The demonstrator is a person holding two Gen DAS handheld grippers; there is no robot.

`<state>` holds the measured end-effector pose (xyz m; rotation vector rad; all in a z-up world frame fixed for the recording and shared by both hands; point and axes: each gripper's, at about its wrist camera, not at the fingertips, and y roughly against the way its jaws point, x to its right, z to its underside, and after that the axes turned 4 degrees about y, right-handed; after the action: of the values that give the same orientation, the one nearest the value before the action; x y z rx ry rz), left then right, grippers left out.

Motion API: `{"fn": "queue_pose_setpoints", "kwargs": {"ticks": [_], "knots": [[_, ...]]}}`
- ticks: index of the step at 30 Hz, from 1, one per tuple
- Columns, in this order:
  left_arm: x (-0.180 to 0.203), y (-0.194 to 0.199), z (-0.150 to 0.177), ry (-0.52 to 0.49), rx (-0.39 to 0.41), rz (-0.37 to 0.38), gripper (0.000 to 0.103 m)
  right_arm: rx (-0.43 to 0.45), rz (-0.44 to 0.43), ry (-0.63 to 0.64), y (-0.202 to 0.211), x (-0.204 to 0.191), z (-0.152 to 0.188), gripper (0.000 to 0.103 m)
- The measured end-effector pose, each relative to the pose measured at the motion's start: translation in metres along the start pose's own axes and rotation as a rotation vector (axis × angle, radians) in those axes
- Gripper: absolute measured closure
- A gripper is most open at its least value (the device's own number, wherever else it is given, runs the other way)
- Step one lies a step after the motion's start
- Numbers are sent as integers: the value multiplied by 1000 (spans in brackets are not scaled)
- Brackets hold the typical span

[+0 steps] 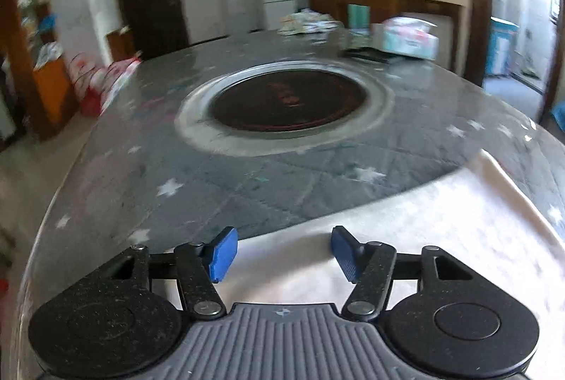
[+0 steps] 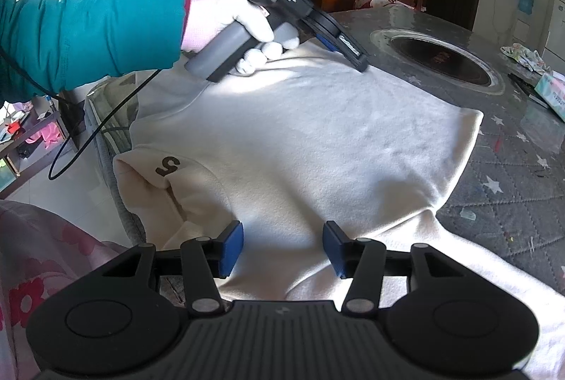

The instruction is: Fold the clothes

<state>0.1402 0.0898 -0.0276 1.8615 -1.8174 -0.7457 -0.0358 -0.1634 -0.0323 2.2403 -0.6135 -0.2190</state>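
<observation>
A: Right gripper (image 2: 282, 247) at the bottom middle of its view; blue pads apart, nothing pinched; cream cloth just under and ahead.

B: And the left gripper (image 1: 282, 253)?

A: Same in its own view; pads apart, hanging over the near edge of the cream top (image 2: 300, 140); no cloth caught between them.

B: Where is the top lying?

A: Spread flat on the grey star-print table cover (image 2: 512, 175); fills the middle of the right view; long way runs from lower left to upper right, from the collar toward a far corner at the right middle; one sleeve trails to the lower right.

B: Closer to which side?

A: Collar at the left middle, nearer the right gripper; far edge at the upper middle, right by the left gripper, held there by a gloved hand (image 2: 229, 23) in a teal sleeve (image 2: 88, 37).

B: Any writing?

A: Dark mark like "S" or "5" on the collar (image 2: 167, 165), turned sideways; "DAS" at the end of a white word on the left gripper's body; rest too small to read; red marks on the round black plate (image 1: 287, 101) in the table, too blurry.
</observation>
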Motion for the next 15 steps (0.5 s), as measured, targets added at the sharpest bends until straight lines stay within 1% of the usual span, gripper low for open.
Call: {"fn": "queue_pose_setpoints", "kwargs": {"ticks": [2, 3, 6, 9, 12, 15], "knots": [[-4, 11, 3, -10, 7, -23, 41, 3, 5, 0, 0, -1, 0, 52], [-4, 20, 6, -18, 14, -18, 41, 7, 4, -8, 1, 0, 1, 52], [-1, 54, 17, -36, 42, 33, 41, 22, -1, -34, 5, 3, 1, 52], [8, 84, 32, -53, 53, 86, 41, 58, 11, -83, 19, 9, 4, 52], [19, 111, 51, -60, 52, 153, 41, 76, 95, -139, 37, 22, 14, 53], [36, 129, 67, -63, 48, 212, 41, 78, 216, -228, 55, 44, 31, 55]]}}
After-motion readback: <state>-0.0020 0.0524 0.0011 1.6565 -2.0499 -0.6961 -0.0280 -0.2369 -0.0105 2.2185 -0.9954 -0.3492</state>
